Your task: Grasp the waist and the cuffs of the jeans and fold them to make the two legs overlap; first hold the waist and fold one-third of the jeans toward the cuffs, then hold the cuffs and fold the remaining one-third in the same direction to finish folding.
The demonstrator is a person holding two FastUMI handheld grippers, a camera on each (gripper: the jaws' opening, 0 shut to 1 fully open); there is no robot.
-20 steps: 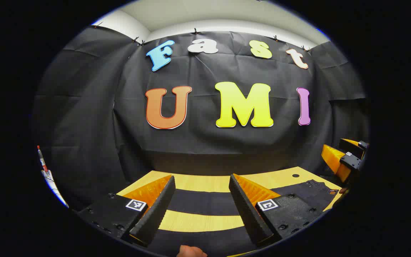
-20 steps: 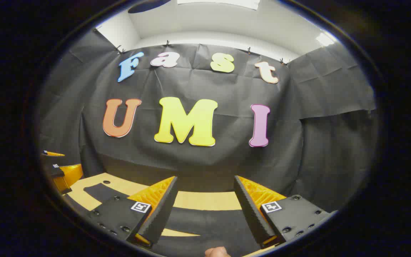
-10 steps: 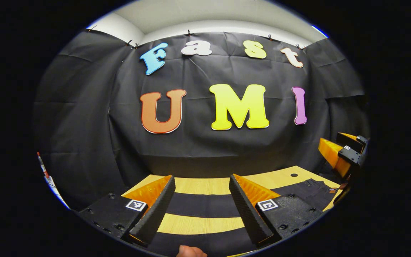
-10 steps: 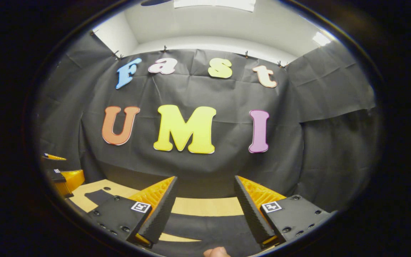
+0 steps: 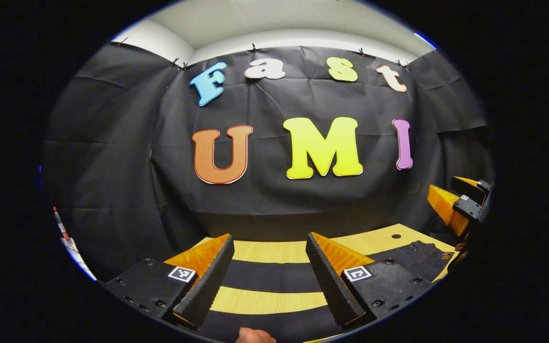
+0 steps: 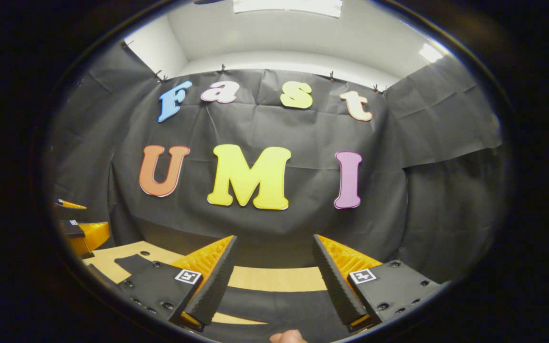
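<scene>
Left hand-held gripper agape above jeans, level, facing wall

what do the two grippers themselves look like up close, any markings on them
Each handheld gripper, left and right, has two long wedge-shaped fingers with ribbed inner faces and ridged outer sides. They sit on flat black carriage blocks with round screw heads, and each block carries a small square black-and-white tag.
</scene>
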